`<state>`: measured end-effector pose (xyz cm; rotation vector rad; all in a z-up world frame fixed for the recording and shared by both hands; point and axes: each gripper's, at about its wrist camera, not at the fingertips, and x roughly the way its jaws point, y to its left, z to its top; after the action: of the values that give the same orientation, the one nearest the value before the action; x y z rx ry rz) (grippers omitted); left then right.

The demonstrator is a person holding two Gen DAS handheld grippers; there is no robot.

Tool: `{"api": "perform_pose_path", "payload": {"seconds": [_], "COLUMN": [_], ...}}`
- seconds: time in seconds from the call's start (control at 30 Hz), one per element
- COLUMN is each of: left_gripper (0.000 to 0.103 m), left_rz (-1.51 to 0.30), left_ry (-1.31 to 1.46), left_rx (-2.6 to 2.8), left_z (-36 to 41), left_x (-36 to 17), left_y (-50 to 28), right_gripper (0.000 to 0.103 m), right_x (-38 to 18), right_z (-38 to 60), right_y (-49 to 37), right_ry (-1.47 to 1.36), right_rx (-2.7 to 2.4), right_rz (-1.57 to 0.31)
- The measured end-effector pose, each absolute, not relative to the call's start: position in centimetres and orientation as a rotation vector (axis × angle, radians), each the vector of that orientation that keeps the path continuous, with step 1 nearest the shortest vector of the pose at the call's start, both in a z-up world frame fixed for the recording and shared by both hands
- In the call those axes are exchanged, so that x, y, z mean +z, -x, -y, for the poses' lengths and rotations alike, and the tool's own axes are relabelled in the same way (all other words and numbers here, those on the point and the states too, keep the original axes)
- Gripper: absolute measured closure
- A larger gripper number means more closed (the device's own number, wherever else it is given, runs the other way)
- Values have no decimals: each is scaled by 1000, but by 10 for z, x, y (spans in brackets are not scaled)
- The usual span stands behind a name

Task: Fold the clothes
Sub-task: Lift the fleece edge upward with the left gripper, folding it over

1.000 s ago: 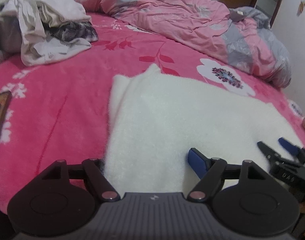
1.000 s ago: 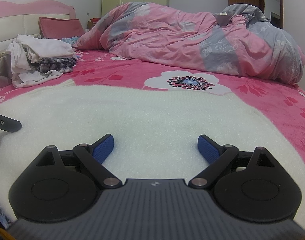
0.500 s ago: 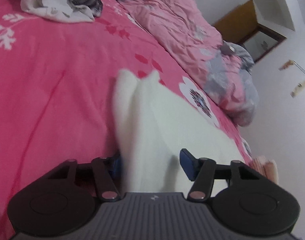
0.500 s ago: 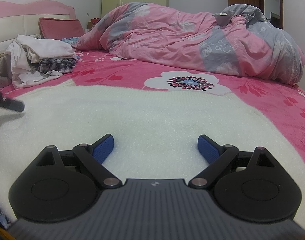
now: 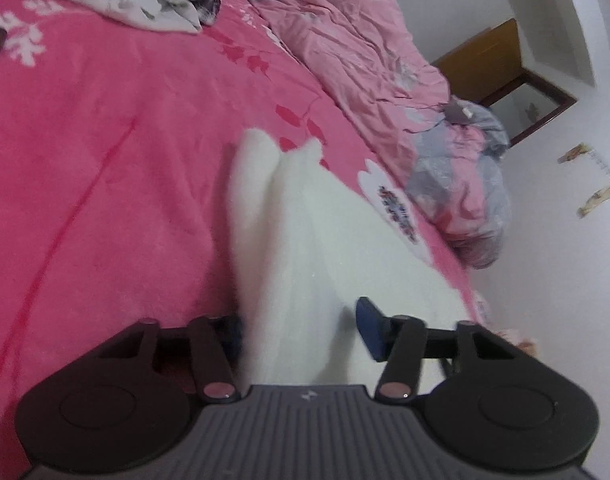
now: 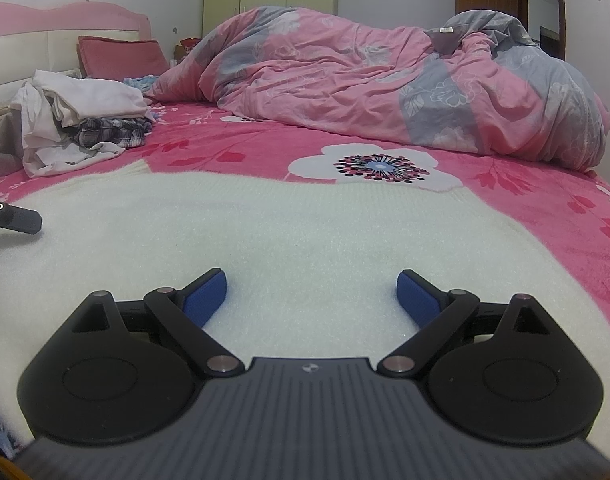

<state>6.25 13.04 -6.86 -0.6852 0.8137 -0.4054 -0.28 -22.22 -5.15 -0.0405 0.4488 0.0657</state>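
A fluffy white sweater (image 6: 305, 224) lies spread flat on the pink floral bedsheet (image 5: 105, 160). My left gripper (image 5: 301, 328) sits rolled at the sweater's left edge (image 5: 265, 240). Its jaws are closing with a raised fold of the white fabric between them. The left finger is half hidden behind that fold, and the blue right pad (image 5: 369, 332) stands beside it. One of its black fingers (image 6: 21, 218) shows at the left of the right wrist view. My right gripper (image 6: 311, 292) rests low over the sweater's near part, open, with only flat fabric under its blue pads.
A pile of loose white and plaid clothes (image 6: 81, 128) lies at the far left of the bed. A crumpled pink and grey duvet (image 6: 385, 80) fills the far side. A pink pillow (image 6: 121, 56) leans on the headboard. A wooden-framed mirror (image 5: 525, 100) stands by the wall.
My left gripper rolled, sank to the sweater's left edge, and its jaws narrowed around a fold of white fabric. The right gripper has not moved.
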Motion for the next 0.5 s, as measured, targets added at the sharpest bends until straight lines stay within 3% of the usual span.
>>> {"api": "perform_pose_path", "payload": {"seconds": [0.07,0.13,0.5], "left_gripper": [69,71,74], "left_rz": [-815,-807,-739], "left_ry": [712,735,765], "left_rx": [-394,-392,-479], "left_z": [-132,-131,-95], "left_x": [-66,-59,11], "left_y": [-59,-56,-45], "right_gripper": [10,10,10], "right_x": [-52,-52,-53], "right_z": [222,222,220], "right_y": [3,4,6], "right_ry": [41,41,68], "right_rx": [65,65,56], "right_rz": [-446,-444,-433]}}
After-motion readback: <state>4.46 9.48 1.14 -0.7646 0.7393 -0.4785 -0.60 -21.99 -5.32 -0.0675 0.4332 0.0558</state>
